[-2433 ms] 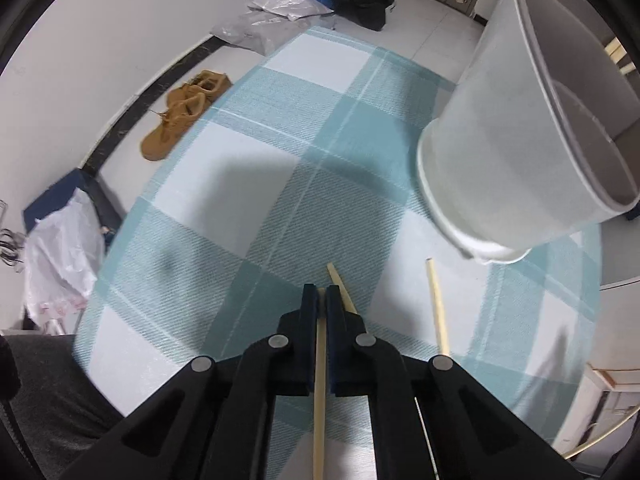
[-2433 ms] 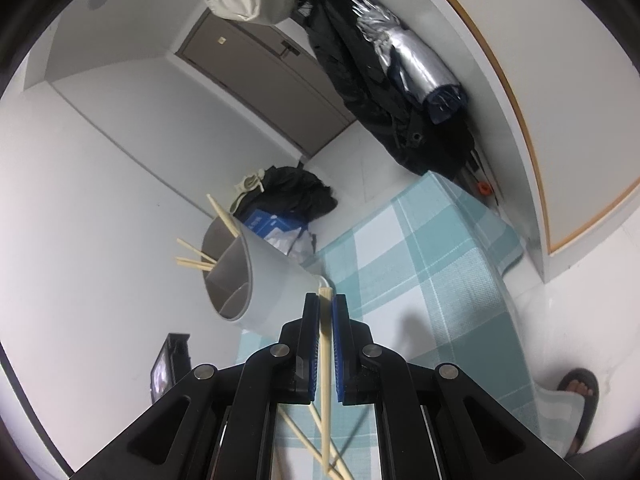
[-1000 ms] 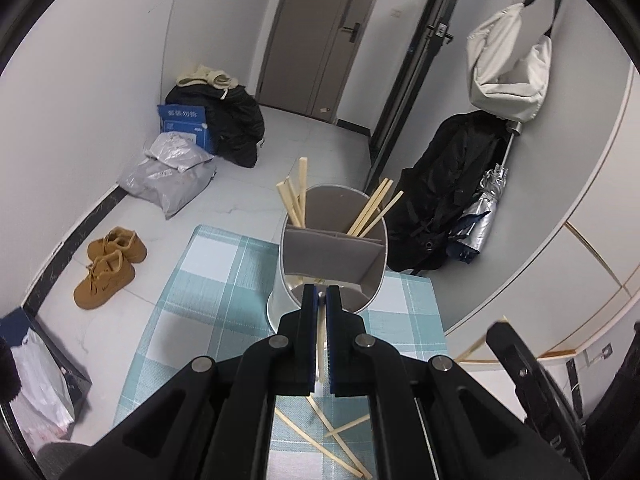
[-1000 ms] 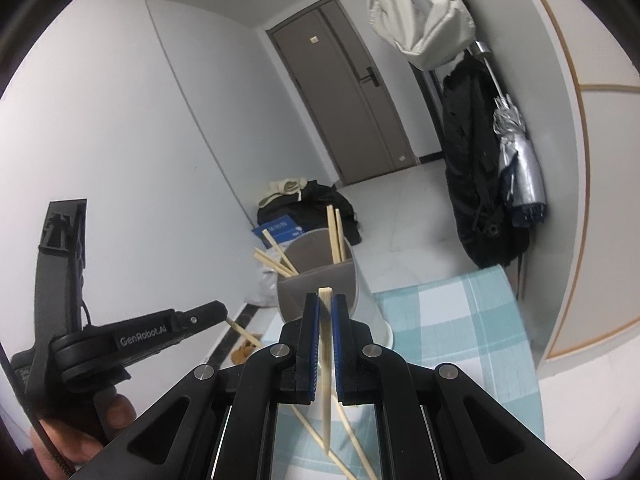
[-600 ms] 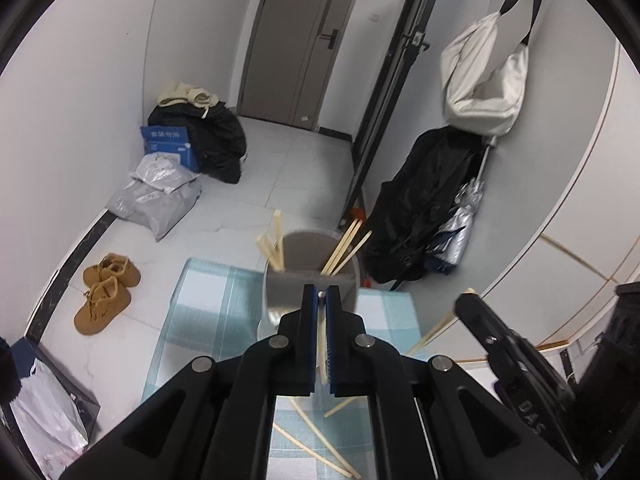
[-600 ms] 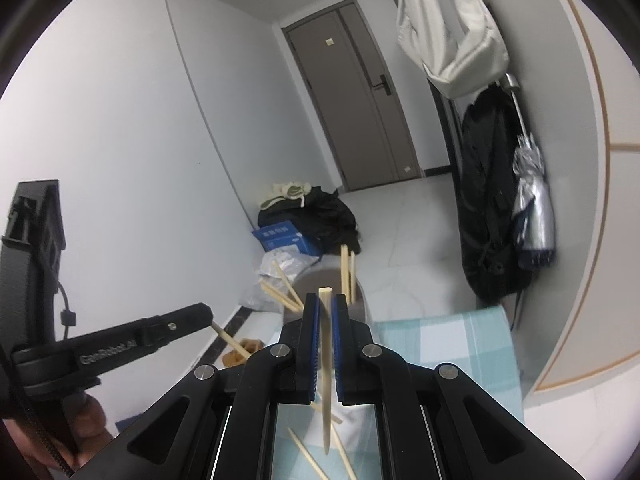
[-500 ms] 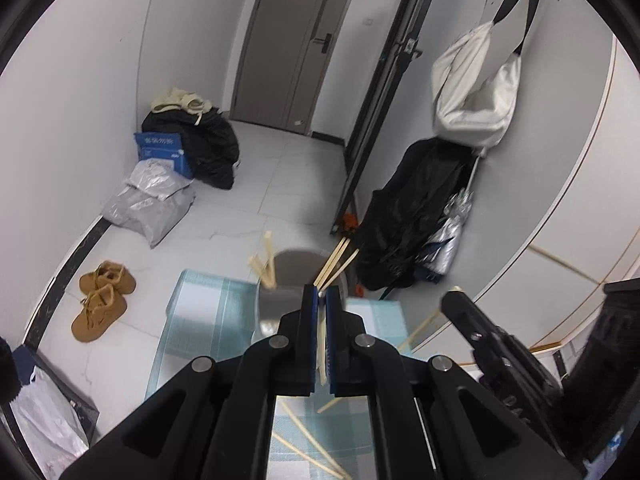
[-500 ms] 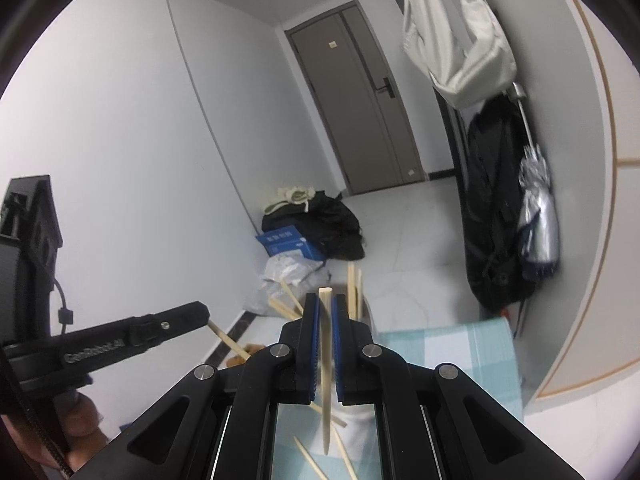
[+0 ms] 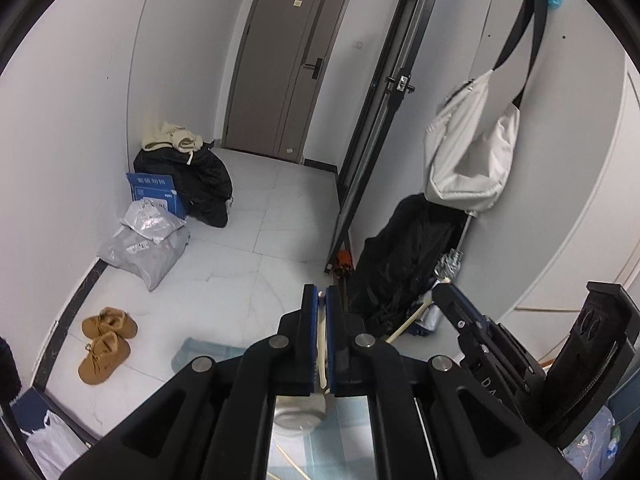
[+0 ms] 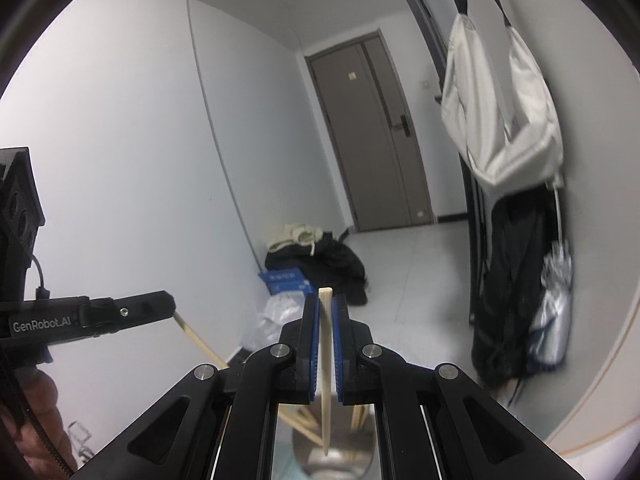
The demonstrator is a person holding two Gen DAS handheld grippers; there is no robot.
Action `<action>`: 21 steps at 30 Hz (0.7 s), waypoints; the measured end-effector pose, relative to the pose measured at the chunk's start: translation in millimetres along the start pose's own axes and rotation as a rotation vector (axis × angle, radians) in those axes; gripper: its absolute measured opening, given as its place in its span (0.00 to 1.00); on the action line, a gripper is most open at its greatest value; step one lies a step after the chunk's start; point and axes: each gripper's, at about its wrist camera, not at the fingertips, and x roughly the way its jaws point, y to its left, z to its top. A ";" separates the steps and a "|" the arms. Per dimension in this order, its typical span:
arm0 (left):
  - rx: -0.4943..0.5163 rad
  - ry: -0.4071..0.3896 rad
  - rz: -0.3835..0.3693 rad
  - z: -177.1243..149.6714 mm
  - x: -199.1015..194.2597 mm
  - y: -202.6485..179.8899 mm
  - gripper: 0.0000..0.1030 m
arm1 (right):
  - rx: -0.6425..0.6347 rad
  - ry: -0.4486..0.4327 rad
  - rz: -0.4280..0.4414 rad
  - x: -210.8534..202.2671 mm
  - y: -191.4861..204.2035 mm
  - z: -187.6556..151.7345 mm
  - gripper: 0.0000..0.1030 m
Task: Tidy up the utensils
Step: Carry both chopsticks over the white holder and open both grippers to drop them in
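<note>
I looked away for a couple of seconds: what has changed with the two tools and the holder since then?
Both tools have lifted up and away from the table: the utensil holder has dropped low in both views. The left tool still grips its chopstick, the right tool its own chopstick; nothing was released. Loose chopsticks remain on the checked cloth.

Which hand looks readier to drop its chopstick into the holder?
Probably the right gripper: its chopstick hangs tip-down directly over the holder. The left gripper also grips one, but that chopstick slants off to the side.
</note>
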 end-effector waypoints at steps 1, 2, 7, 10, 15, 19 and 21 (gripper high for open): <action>0.008 -0.002 0.009 2.3 3.4 0.9 0.00 | -0.003 -0.010 -0.001 2.3 -0.6 2.2 0.05; 0.021 -0.006 0.023 4.0 7.4 1.6 0.00 | -0.004 -0.023 -0.001 9.4 -2.1 5.5 0.05; 0.090 0.023 0.050 0.5 34.8 4.4 0.00 | -0.001 -0.016 -0.013 40.3 -6.4 2.8 0.05; 0.100 0.067 0.048 -5.8 54.6 11.7 0.00 | 0.002 0.022 -0.013 62.9 -10.1 -8.3 0.05; 0.089 0.117 0.049 -14.9 76.8 24.4 0.00 | 0.011 0.071 -0.004 85.2 -17.9 -30.3 0.05; 0.079 0.147 0.029 -17.2 88.2 28.9 0.00 | 0.030 0.105 0.002 93.1 -23.3 -42.4 0.05; 0.074 0.171 0.002 -18.9 92.8 28.9 0.00 | 0.042 0.127 0.010 97.6 -26.7 -48.8 0.05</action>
